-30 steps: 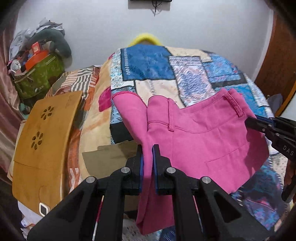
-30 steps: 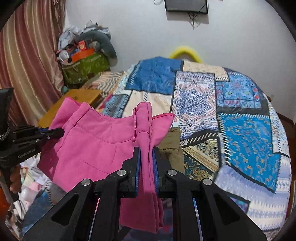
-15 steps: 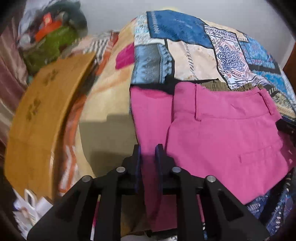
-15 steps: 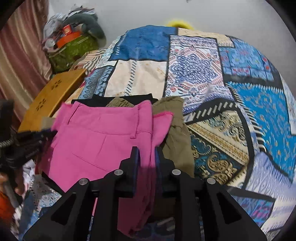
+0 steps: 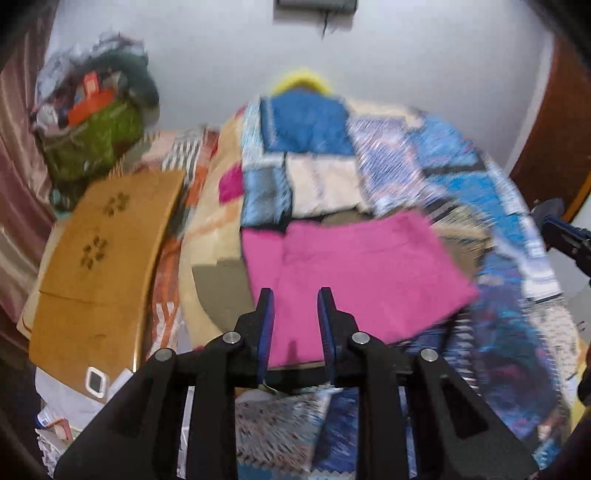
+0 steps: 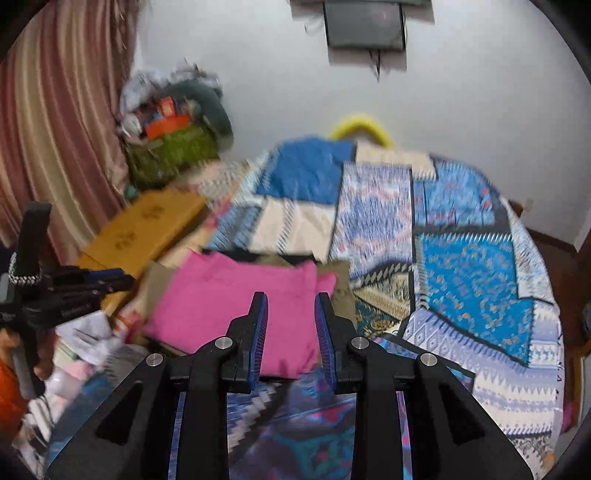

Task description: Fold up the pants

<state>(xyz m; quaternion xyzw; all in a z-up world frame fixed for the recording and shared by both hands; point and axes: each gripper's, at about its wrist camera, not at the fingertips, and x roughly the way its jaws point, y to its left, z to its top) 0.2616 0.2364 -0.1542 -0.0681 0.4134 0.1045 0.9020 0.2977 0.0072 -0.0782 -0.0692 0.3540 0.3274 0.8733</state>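
The pink pants (image 5: 362, 273) lie folded flat on the patchwork bedspread (image 5: 417, 170), on top of an olive garment (image 5: 218, 295). My left gripper (image 5: 295, 295) hovers over their near left part, its jaws opening with nothing between the pads. In the right wrist view the pink pants (image 6: 236, 295) lie just beyond my right gripper (image 6: 290, 299), whose jaws are also opening and hold nothing. The right gripper (image 5: 565, 240) shows at the left view's right edge. The left gripper (image 6: 92, 284) shows at the right view's left edge, held by a hand.
A wooden lap table (image 5: 103, 266) lies left of the bed, with a phone-like item (image 5: 95, 380) at its near end. A heap of bags and clothes (image 5: 92, 125) stands by the curtain (image 6: 48, 122). The olive garment (image 6: 343, 291) peeks out beside the pants. A screen (image 6: 364, 26) hangs on the wall.
Both grippers have let go of the pink pants and drawn back and up. The pants, held up a second ago, now lie flat on the bed.
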